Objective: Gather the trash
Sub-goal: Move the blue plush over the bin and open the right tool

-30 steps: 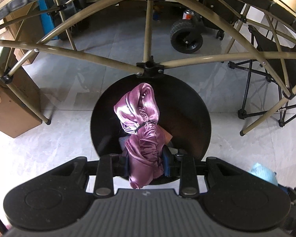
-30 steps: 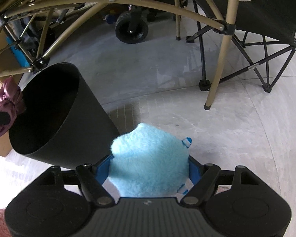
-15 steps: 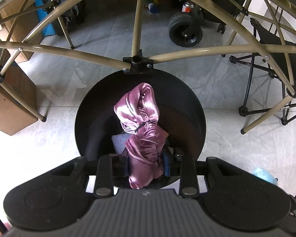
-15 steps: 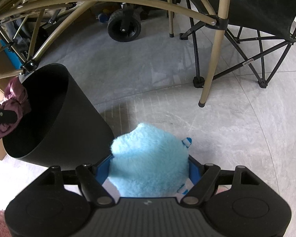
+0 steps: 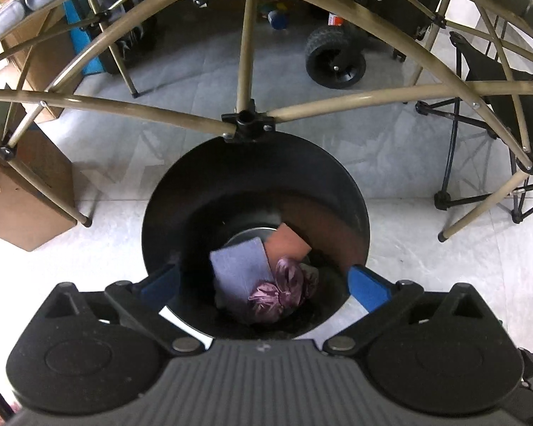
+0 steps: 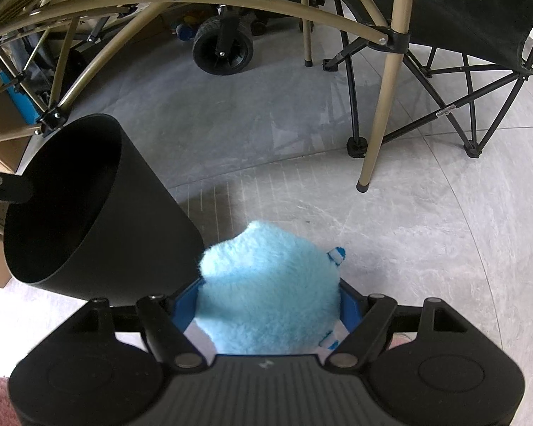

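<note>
My left gripper [image 5: 263,282] hangs over the mouth of the black bin [image 5: 351,191]; its jaws are opening wide and nothing is between them. A pink satin cloth [image 5: 284,291] lies at the bottom of the bin, beside a grey-blue card [image 5: 240,271] and a brown card [image 5: 289,243]. In the right wrist view my right gripper [image 6: 270,300] is shut on a fluffy light-blue toy [image 6: 270,284], just right of the black bin [image 6: 138,230]. One finger of the left gripper [image 6: 3,186] pokes in at the left edge.
Tan folding-frame tubes [image 5: 245,53] arch over the bin, with a joint hub [image 5: 248,124] at its far rim. A tan leg [image 6: 383,81] and a black camp chair [image 6: 462,17] stand to the right. A cart wheel [image 6: 224,48] and cardboard boxes [image 5: 25,191] sit around the grey floor.
The left jaws have sprung apart and the pink cloth has dropped from them to the bottom of the bin. The right gripper still holds the blue toy in place.
</note>
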Tool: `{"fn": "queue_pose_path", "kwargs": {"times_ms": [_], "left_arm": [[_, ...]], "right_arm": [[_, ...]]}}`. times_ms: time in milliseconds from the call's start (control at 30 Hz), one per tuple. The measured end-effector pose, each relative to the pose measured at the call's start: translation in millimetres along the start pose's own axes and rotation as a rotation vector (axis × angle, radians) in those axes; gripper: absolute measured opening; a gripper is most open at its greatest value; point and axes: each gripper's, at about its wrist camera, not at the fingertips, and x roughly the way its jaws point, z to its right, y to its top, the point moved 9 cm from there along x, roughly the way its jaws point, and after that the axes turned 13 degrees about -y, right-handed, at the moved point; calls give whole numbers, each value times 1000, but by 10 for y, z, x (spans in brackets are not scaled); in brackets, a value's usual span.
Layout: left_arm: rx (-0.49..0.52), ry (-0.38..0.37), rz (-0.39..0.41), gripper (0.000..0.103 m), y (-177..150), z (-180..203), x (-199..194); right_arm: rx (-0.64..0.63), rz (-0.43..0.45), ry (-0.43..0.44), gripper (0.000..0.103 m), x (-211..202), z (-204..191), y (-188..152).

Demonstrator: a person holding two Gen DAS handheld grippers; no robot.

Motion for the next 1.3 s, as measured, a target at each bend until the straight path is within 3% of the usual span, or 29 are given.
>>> {"fn": "queue_pose_path", "kwargs": {"times_ms": [733, 1300], "left_arm": [[-11, 24, 3, 103, -35, -192, -104], [-84, 50, 40, 103, -106, -822, -409]], "right_arm": [[-14, 51, 24, 77, -207, -171, 79], [-89, 143, 100, 77, -685, -870, 292]]}}
